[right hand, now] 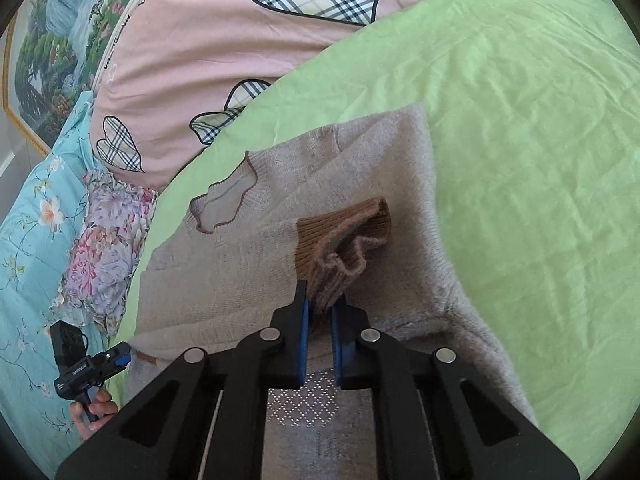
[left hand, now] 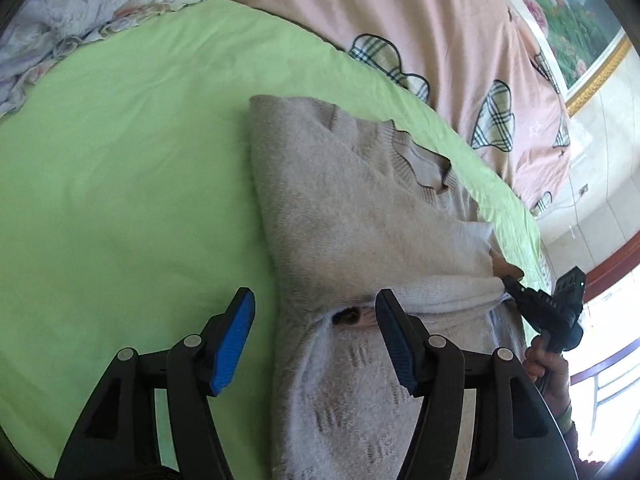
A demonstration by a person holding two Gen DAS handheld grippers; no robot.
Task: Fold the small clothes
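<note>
A beige fuzzy sweater (left hand: 352, 184) lies partly folded on a bed covered by a green sheet (left hand: 120, 168), its collar toward a pink quilt with plaid hearts (left hand: 400, 12). The left tool (left hand: 316, 320) hovers over the sweater's near edge with its blue pads spread apart and nothing between them. The right tool (right hand: 322, 312) is clamped on the brown ribbed cuff (right hand: 344, 236) of a sleeve laid across the sweater's middle, the knit bunched between its pads. A floral pillow (right hand: 108, 236) sits beside the sheet
</note>
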